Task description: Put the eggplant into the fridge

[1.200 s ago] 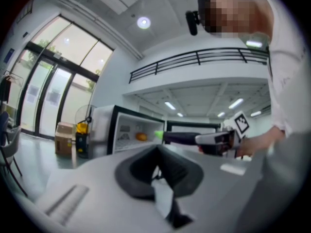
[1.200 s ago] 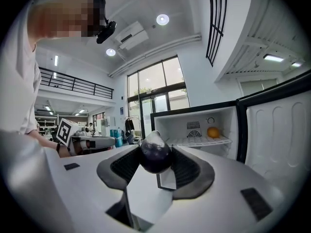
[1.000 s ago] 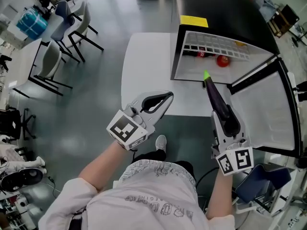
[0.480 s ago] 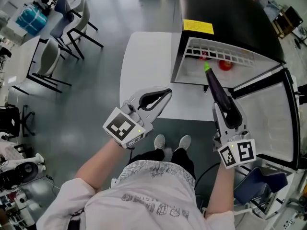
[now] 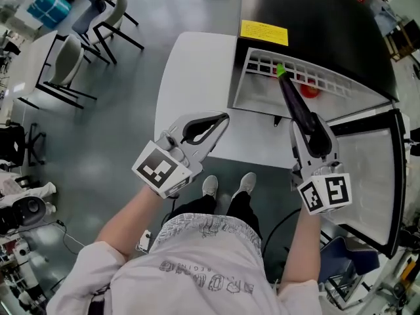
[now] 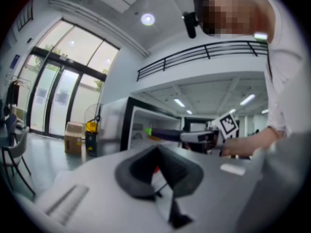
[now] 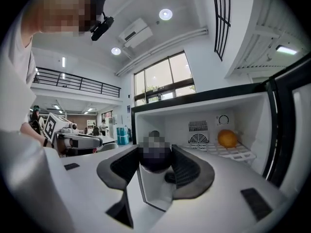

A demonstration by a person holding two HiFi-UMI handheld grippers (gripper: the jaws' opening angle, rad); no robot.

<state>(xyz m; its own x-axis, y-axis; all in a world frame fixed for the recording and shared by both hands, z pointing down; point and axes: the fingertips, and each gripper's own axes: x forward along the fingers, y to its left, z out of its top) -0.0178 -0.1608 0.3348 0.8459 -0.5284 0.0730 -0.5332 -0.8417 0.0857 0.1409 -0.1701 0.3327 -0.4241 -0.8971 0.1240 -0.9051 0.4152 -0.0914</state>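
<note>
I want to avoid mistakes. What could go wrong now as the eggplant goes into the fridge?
1. The right gripper holds the long eggplant by one end only, so it may tilt or slip.
2. Its green tip is at the wire shelf, near a red fruit; it could catch the shelf or knock the fruit.

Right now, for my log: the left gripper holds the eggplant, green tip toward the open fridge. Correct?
No, the right gripper holds the eggplant, green tip toward the open fridge; the head view shows it.
</note>
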